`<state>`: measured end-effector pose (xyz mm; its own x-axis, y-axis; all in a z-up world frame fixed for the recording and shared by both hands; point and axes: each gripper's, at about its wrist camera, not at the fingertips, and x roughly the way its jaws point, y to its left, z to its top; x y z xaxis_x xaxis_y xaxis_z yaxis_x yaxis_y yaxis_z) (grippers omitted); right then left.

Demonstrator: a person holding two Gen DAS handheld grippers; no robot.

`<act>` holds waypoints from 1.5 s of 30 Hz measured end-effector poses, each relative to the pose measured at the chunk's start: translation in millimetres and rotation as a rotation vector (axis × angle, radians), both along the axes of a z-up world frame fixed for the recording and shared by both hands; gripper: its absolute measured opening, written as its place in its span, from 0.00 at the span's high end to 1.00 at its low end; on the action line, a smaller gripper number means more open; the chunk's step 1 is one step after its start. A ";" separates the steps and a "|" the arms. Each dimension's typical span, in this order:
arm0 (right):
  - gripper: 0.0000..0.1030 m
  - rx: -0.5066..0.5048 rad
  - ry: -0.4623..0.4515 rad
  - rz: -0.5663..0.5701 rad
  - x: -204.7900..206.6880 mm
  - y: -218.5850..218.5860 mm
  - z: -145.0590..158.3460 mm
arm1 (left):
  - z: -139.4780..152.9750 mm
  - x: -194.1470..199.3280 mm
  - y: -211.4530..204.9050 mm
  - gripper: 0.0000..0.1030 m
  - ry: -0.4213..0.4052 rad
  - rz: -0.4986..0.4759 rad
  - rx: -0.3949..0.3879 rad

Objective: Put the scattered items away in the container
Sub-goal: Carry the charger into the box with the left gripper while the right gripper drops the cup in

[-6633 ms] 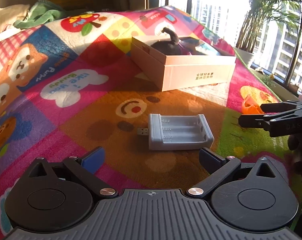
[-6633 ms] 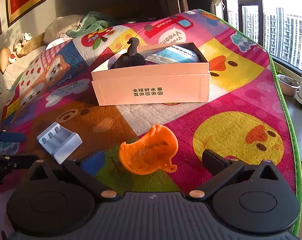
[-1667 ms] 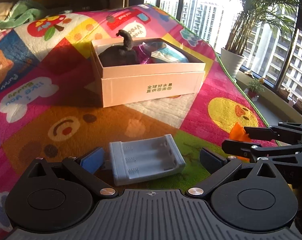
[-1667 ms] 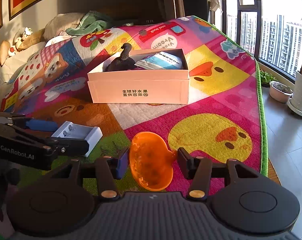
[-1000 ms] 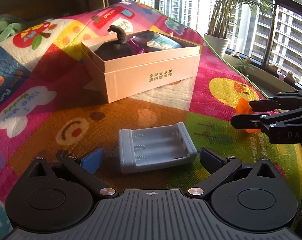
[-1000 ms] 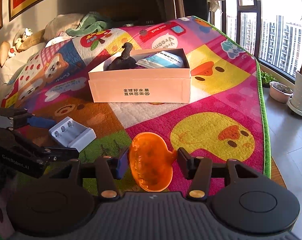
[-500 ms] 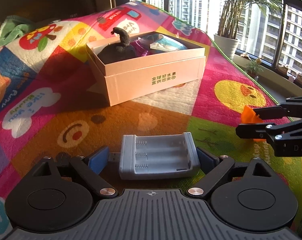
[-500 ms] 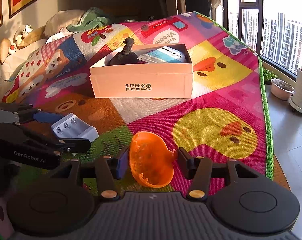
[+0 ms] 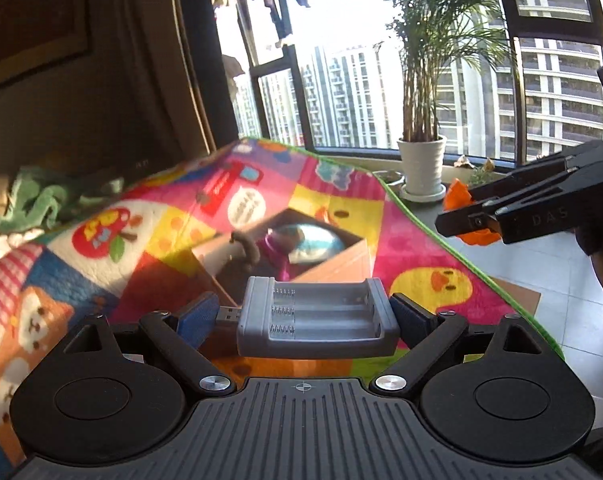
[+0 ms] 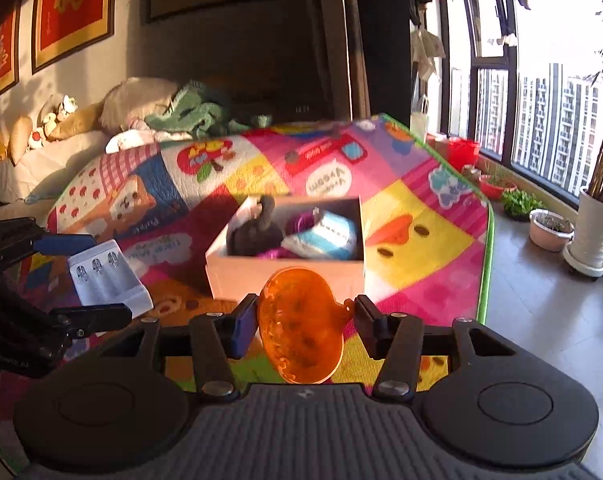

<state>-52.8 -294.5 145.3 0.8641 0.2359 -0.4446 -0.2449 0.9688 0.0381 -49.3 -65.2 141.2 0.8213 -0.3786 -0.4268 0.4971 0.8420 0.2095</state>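
The battery holder (image 9: 315, 322) is matt grey plastic with small metal springs inside. The orange duck-shaped piece (image 10: 300, 334) is translucent, glossy plastic. The box (image 10: 285, 276) looks like plain matt card. The play mat (image 10: 417, 232) is soft printed cloth with a fine nap. The left gripper (image 9: 303, 316) and right gripper (image 10: 303, 326) are matt black plastic, ribbed near the camera, with shiny metal rivets and blue pads. The floor (image 10: 541, 304) is smooth tile.
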 end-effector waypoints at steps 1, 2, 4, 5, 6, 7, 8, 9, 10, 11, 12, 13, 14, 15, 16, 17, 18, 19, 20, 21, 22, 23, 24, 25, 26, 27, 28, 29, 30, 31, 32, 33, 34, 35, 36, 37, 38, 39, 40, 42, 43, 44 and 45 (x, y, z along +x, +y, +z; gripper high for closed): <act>0.50 -0.003 -0.029 -0.001 1.4 0.9 13.9 | 9.6 1.9 -3.3 0.08 -0.018 -0.011 0.016; 0.50 -0.001 -0.052 0.002 4.1 1.2 27.2 | 18.9 4.5 -6.7 0.08 -0.040 -0.020 0.033; 0.50 0.021 -0.088 0.013 15.7 -1.2 58.3 | 35.5 14.2 -12.8 0.08 -0.090 -0.030 0.058; 0.50 0.039 -0.098 0.017 24.1 -3.1 72.8 | 41.1 21.9 -15.0 0.08 -0.110 -0.028 0.061; 0.50 0.059 -0.106 0.020 34.5 -4.8 85.9 | 44.4 32.2 -17.3 0.08 -0.122 -0.020 0.061; 0.50 0.084 -0.110 0.021 47.8 -6.2 98.0 | 45.3 45.3 -19.5 0.08 -0.125 -0.007 0.054; 0.50 0.109 -0.109 0.022 63.4 -7.0 108.1 | 44.2 59.4 -20.7 0.08 -0.120 0.003 0.041; 0.50 0.130 -0.101 0.025 79.9 -6.8 114.5 | 40.9 75.8 -21.2 0.08 -0.109 0.011 0.021; 0.50 0.150 -0.089 0.029 97.7 -5.8 118.0 | 35.6 94.8 -20.8 0.08 -0.091 0.019 -0.003; 0.50 0.163 -0.075 0.034 114.9 -3.7 117.9 | 29.1 112.4 -19.4 0.08 -0.072 0.027 -0.029; 0.50 0.167 -0.061 0.040 132.1 -0.4 114.2 | 20.7 130.2 -16.8 0.08 -0.051 0.038 -0.057; 0.50 0.166 -0.046 0.043 148.2 3.4 107.9 | 11.4 145.2 -13.2 0.08 -0.030 0.049 -0.083; 0.50 0.167 -0.024 0.046 163.8 7.3 99.5 | 1.2 157.5 -8.9 0.08 -0.008 0.057 -0.105; 0.50 0.172 0.010 0.051 181.8 12.0 87.1 | -9.9 167.7 -3.8 0.08 0.018 0.060 -0.126; 0.50 0.180 0.052 0.055 199.8 16.9 72.2 | -20.0 174.8 0.4 0.08 0.041 0.057 -0.139; 0.50 0.185 0.093 0.057 216.0 21.0 57.9 | -30.2 180.7 2.9 0.08 0.061 0.058 -0.144; 0.50 0.190 0.131 0.057 231.9 25.0 43.4 | -40.1 185.6 4.3 0.08 0.079 0.059 -0.143; 0.50 0.195 0.166 0.056 247.3 29.1 28.4 | -48.7 189.4 4.4 0.08 0.095 0.057 -0.139; 0.50 0.204 0.199 0.057 261.4 32.9 14.8 | -56.2 192.9 4.5 0.08 0.110 0.055 -0.137; 0.50 0.216 0.233 0.063 274.8 36.2 2.0 | -62.8 196.7 4.7 0.08 0.124 0.053 -0.136; 0.50 0.229 0.270 0.079 286.9 39.6 -10.3 | -68.1 200.2 5.3 0.08 0.135 0.052 -0.138; 0.49 0.242 0.302 0.099 297.2 43.1 -20.4 | -73.1 203.2 5.8 0.08 0.143 0.051 -0.141; 0.46 0.250 0.322 0.108 304.4 46.1 -29.0 | -77.7 204.9 7.1 0.08 0.151 0.051 -0.144; 0.37 0.246 0.323 0.104 307.8 48.5 -34.8 | -81.2 206.5 7.8 0.08 0.157 0.048 -0.147; 0.31 0.233 0.305 0.100 308.2 49.5 -37.7 | -84.8 209.7 7.5 0.08 0.162 0.041 -0.150; 0.31 0.216 0.280 0.096 306.7 49.4 -38.8 | -87.9 213.3 6.8 0.08 0.166 0.030 -0.155; 0.31 0.199 0.254 0.090 304.8 48.0 -38.4 | -90.2 216.3 5.4 0.08 0.166 0.019 -0.162; 0.30 0.188 0.233 0.083 303.4 45.6 -37.3 | -92.0 219.7 3.4 0.08 0.160 0.010 -0.167; 0.30 0.183 0.216 0.080 302.2 42.5 -35.5 | -93.3 223.3 -0.2 0.08 0.143 0.005 -0.163; 0.29 0.180 0.200 0.075 301.2 39.3 -32.9 | -94.7 227.5 -5.0 0.10 0.118 0.004 -0.146; 0.26 0.180 0.184 0.070 299.8 36.5 -30.1 | -96.1 231.5 -10.6 0.13 0.093 0.001 -0.121; 0.25 0.181 0.170 0.065 298.8 34.1 -27.6 | -97.4 236.0 -17.0 0.13 0.075 0.000 -0.093; 0.23 0.180 0.160 0.062 298.4 32.9 -24.9 | -100.9 242.6 -20.3 0.13 0.077 0.007 -0.075; 0.23 0.175 0.155 0.059 298.3 32.7 -22.6 | -104.4 248.2 -21.7 0.13 0.088 0.017 -0.068; 0.23 0.167 0.154 0.056 297.7 33.2 -21.6 | -105.7 249.7 -20.2 0.14 0.096 0.026 -0.078; 0.23 0.161 0.152 0.055 296.9 34.0 -21.0 | -104.8 248.0 -15.7 0.14 0.100 0.027 -0.102; 0.23 0.157 0.152 0.058 295.7 34.9 -20.9 | -102.2 243.7 -9.5 0.10 0.099 0.020 -0.129; 0.23 0.155 0.153 0.062 294.3 35.8 -20.9 | -98.5 236.7 -2.5 0.07 0.094 0.012 -0.151; 0.23 0.153 0.155 0.068 293.0 36.9 -21.5 | -95.2 228.7 4.1 0.07 0.085 0.009 -0.164; 0.22 0.148 0.160 0.086 290.5 41.3 -23.4 | -89.7 213.1 16.9 0.06 0.080 0.014 -0.175; 0.22 0.144 0.160 0.102 288.9 45.1 -24.2 | -88.2 205.9 22.7 0.05 0.085 0.021 -0.177; 0.23 0.134 0.159 0.125 286.7 50.7 -24.8 | -87.8 201.0 27.4 0.05 0.093 0.034 -0.175; 0.23 0.122 0.158 0.149 284.1 58.2 -25.8 | -87.9 197.7 31.1 0.04 0.107 0.054 -0.167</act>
<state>231.3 -236.3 119.5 0.7378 0.4158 -0.5318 -0.3664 0.9083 0.2019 148.4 -34.1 53.3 0.7957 -0.4079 -0.4478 0.4622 0.8867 0.0136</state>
